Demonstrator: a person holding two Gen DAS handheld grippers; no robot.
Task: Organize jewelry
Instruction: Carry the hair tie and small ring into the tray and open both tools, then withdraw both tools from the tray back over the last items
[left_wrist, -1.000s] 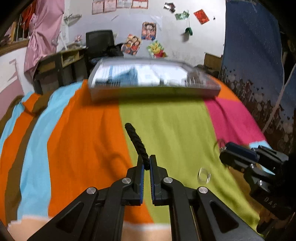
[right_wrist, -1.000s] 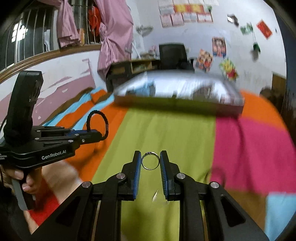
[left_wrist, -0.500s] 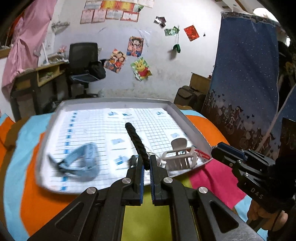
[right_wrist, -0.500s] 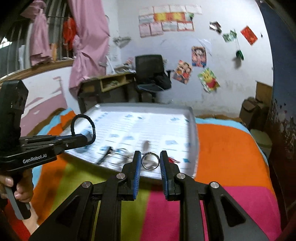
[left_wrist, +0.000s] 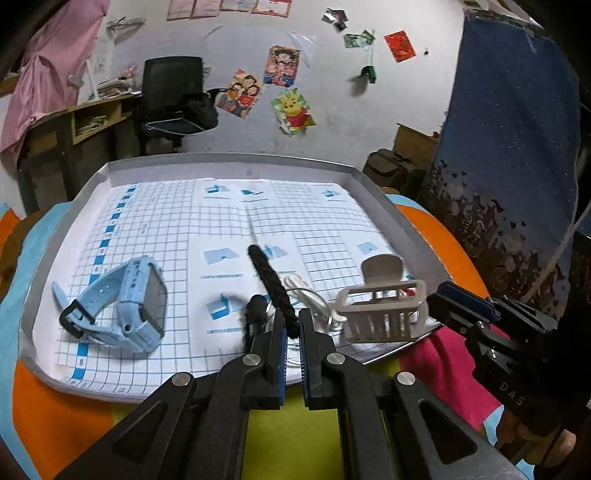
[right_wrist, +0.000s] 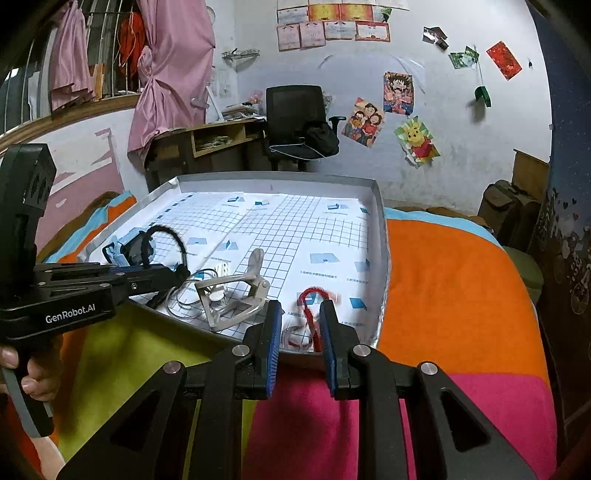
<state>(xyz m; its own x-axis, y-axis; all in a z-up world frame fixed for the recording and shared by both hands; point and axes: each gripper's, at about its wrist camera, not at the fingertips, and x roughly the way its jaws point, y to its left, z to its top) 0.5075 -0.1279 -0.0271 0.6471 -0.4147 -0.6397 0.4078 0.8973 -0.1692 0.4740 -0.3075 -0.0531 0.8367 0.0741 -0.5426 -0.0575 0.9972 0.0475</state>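
My left gripper (left_wrist: 291, 332) is shut on a black braided hair tie (left_wrist: 267, 277), which hangs over the near part of the silver tray (left_wrist: 229, 160) lined with grid paper. In the tray lie a blue watch (left_wrist: 125, 306), a white claw clip (left_wrist: 384, 310) and clear rings (left_wrist: 306, 295). My right gripper (right_wrist: 299, 328) hovers at the tray's (right_wrist: 380, 236) near right corner, fingers apart and nothing gripped. A small silver ring (right_wrist: 293, 334), blurred, sits low between them by a red cord (right_wrist: 314, 299). The left gripper (right_wrist: 181, 273) holds the hair tie (right_wrist: 166, 236) there too.
The tray rests on a bed with an orange, green, pink and blue striped cover (right_wrist: 443, 295). Beyond it are a desk and a black office chair (right_wrist: 295, 122) against a poster-covered wall. A dark blue curtain (left_wrist: 517, 147) hangs on the right. A hand (right_wrist: 33, 384) grips the left handle.
Both grippers have moved forward from the bedcover to the tray's near edge. The silver ring has left the right fingertips. The left gripper still holds the hair tie.
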